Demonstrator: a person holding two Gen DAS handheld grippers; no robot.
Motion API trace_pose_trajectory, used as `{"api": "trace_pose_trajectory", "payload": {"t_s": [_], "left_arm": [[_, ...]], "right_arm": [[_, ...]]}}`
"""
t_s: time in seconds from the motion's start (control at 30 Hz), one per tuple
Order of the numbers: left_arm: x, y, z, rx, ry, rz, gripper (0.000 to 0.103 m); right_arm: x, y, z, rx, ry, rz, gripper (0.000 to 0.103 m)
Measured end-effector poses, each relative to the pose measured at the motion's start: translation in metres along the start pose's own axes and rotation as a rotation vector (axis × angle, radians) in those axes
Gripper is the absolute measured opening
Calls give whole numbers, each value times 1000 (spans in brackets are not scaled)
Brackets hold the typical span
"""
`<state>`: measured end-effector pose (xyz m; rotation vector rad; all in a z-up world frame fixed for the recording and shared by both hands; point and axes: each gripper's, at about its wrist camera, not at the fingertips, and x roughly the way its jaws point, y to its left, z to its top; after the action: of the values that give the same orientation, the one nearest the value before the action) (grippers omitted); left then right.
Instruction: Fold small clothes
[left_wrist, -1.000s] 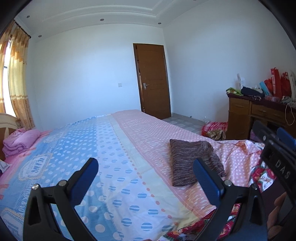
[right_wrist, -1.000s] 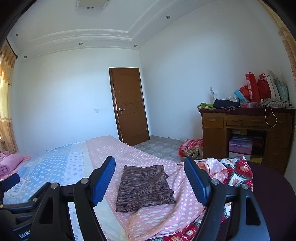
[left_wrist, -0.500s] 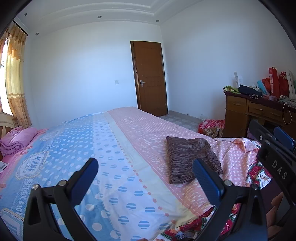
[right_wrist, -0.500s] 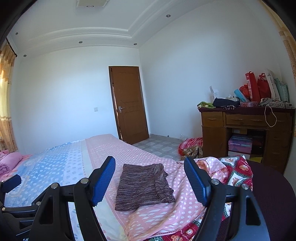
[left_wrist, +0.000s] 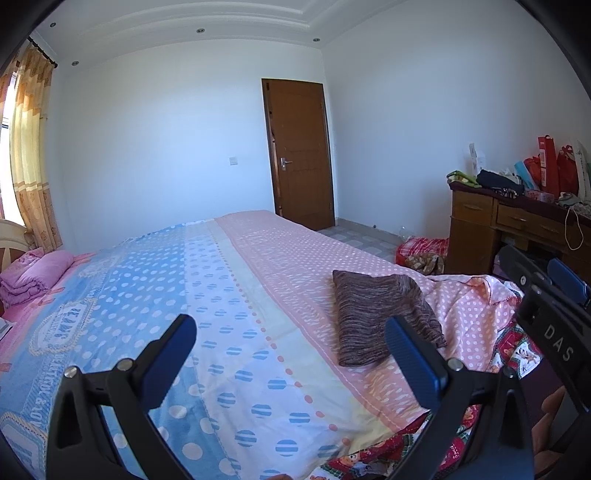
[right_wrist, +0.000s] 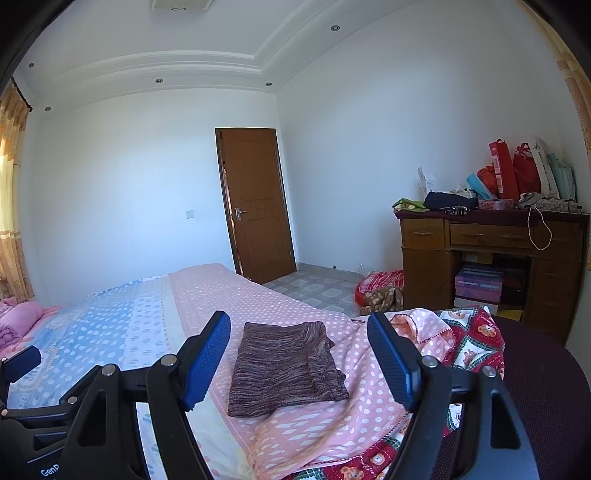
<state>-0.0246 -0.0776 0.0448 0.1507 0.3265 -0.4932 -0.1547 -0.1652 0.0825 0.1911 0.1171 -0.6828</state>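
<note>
A folded brown striped knit garment (left_wrist: 380, 314) lies flat on the pink dotted part of the bed cover (left_wrist: 280, 258); it also shows in the right wrist view (right_wrist: 284, 365). My left gripper (left_wrist: 291, 347) is open and empty, held above the bed to the left of the garment. My right gripper (right_wrist: 299, 350) is open and empty, held above the bed with the garment seen between its fingers but farther off. The right gripper's body also shows at the right edge of the left wrist view (left_wrist: 546, 314).
A wooden desk (right_wrist: 491, 243) with bags and clothes on top stands at the right wall. A red bundle (right_wrist: 380, 291) lies on the tiled floor. A brown door (right_wrist: 255, 203) is at the back. A pink folded quilt (left_wrist: 33, 273) lies at the bed's left end.
Both grippers have risen and pulled back slightly from the bed; the garment sits a little lower in both views. Both stay open and the garment has not moved.
</note>
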Motion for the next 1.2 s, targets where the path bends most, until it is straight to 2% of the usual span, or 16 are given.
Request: {"api": "trace_pose_trajectory", "payload": {"t_s": [1.2], "left_arm": [[6,5,-3,-16,26,3,103]], "right_arm": [[2,0,2,-6,-1,-3,77]]}}
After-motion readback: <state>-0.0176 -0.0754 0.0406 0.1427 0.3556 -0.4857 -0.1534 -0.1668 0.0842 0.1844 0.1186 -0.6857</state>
